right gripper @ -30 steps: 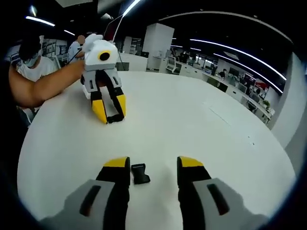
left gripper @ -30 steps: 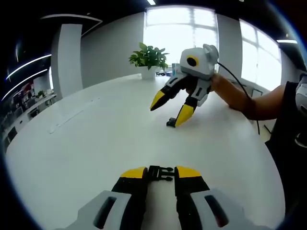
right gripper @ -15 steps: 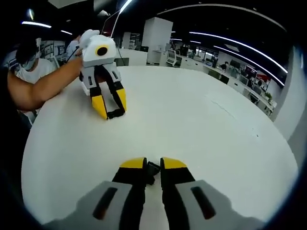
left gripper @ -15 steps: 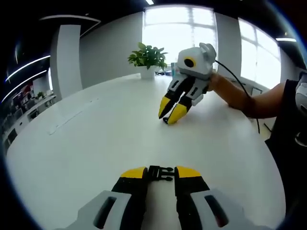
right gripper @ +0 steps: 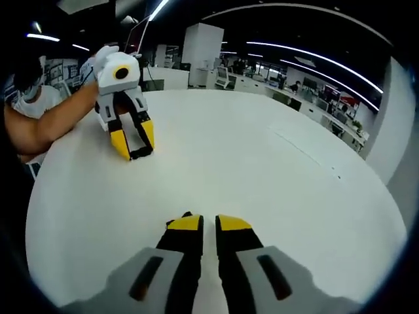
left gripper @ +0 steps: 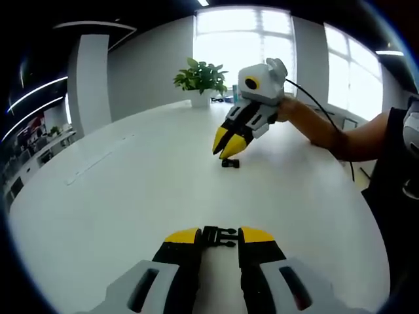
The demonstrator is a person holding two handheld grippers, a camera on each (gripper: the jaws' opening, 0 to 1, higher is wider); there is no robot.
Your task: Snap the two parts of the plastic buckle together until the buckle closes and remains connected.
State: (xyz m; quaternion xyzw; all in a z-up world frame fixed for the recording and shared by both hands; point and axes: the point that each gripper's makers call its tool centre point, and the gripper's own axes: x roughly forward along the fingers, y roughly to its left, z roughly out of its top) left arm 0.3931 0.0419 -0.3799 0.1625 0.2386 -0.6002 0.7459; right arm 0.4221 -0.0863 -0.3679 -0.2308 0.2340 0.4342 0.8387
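I'm working over a wide white round table [left gripper: 118, 196] — smooth and plain. On it, toward the far edge in the left gripper view, stands a potted plant [left gripper: 201, 80] in a white pot. A small black buckle part [left gripper: 230, 163] lies on the tabletop out past the middle, and a second black buckle part [left gripper: 218, 237] rests near my edge.

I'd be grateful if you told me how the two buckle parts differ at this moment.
The near buckle part is clamped between the left gripper's jaws; the far buckle part sits on the table under the right gripper's nearly shut tips, grip unclear. The near one shows notched edges; the far one looks plain. Both are black, unjoined.
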